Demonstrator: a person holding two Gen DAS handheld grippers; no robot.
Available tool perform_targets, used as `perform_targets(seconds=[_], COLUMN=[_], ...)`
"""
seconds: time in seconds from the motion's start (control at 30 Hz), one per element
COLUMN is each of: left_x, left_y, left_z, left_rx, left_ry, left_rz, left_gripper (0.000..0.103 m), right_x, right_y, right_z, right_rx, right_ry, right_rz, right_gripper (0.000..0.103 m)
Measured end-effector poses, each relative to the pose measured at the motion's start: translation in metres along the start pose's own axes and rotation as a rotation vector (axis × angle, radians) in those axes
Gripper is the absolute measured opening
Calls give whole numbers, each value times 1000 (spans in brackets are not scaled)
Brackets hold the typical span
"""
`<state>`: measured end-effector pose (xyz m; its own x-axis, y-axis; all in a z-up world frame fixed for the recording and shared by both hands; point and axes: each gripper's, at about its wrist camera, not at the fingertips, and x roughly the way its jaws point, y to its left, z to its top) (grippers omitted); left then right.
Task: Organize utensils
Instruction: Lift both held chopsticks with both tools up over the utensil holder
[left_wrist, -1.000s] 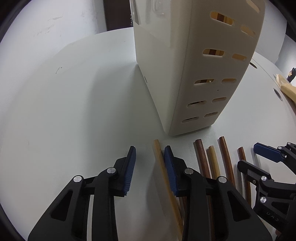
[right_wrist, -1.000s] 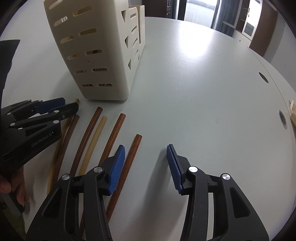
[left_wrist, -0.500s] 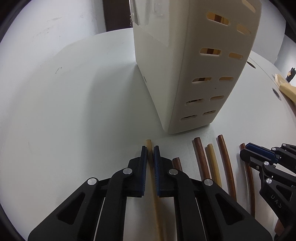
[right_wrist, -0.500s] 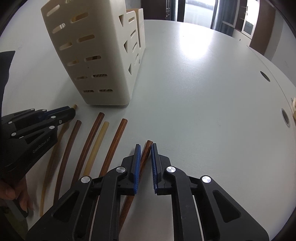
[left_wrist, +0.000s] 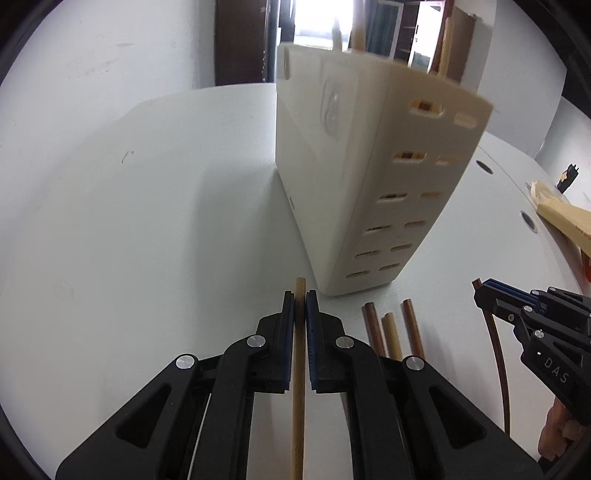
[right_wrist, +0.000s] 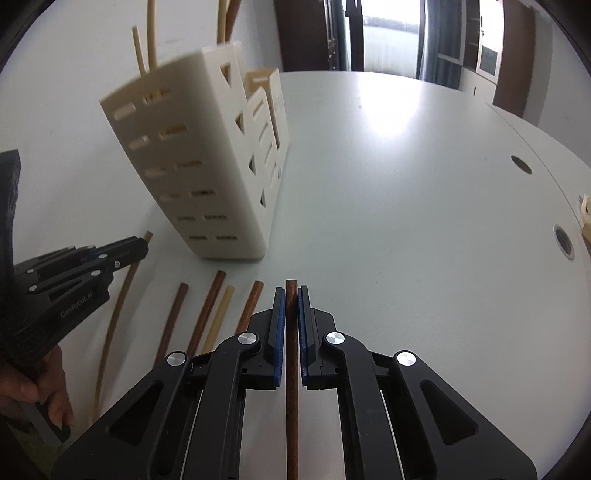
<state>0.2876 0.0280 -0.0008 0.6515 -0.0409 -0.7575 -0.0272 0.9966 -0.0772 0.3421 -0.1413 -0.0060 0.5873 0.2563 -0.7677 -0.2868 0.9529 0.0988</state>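
Observation:
My left gripper (left_wrist: 300, 295) is shut on a light tan chopstick (left_wrist: 298, 398), whose tip pokes out past the blue pads. My right gripper (right_wrist: 291, 291) is shut on a dark brown chopstick (right_wrist: 291, 406). Both chopsticks are lifted a little off the white table. A cream slotted utensil holder (left_wrist: 373, 173) (right_wrist: 192, 162) stands just beyond, with several sticks upright in it. Several more chopsticks (right_wrist: 210, 310) (left_wrist: 391, 328) lie side by side on the table between the two grippers. The right gripper (left_wrist: 484, 290) shows at the right of the left wrist view, and the left gripper (right_wrist: 142, 245) at the left of the right wrist view.
The white round table (right_wrist: 406, 184) has cable holes (right_wrist: 563, 236) near its right edge. A tan paper item (left_wrist: 565, 218) lies at the far right. A person's hand (right_wrist: 33, 391) grips the left tool's handle. A doorway and dark cabinets lie beyond the table.
Both grippers went from open over the chopsticks to shut on one each, then rose, so the holder's rim and the room behind it have come into view.

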Motion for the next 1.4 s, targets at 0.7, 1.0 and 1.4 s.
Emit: perform_targets(seconds=[0.7, 1.0, 1.4], left_x=[-119, -134, -152], left_y=[-17, -22, -23], left_z=[59, 83, 93], left_rx=[92, 90, 83], left_ry=[-335, -435, -592], left_rz=[6, 10, 11], left_gripper=[6, 6, 6], right_x=[-114, -118, -123], right_y=[33, 30, 24], right_z=[46, 63, 72], right_rx=[-74, -95, -107], right_ry=[-386, -453, -569], right_rz=[94, 106, 145], right_gripper=[7, 7, 7])
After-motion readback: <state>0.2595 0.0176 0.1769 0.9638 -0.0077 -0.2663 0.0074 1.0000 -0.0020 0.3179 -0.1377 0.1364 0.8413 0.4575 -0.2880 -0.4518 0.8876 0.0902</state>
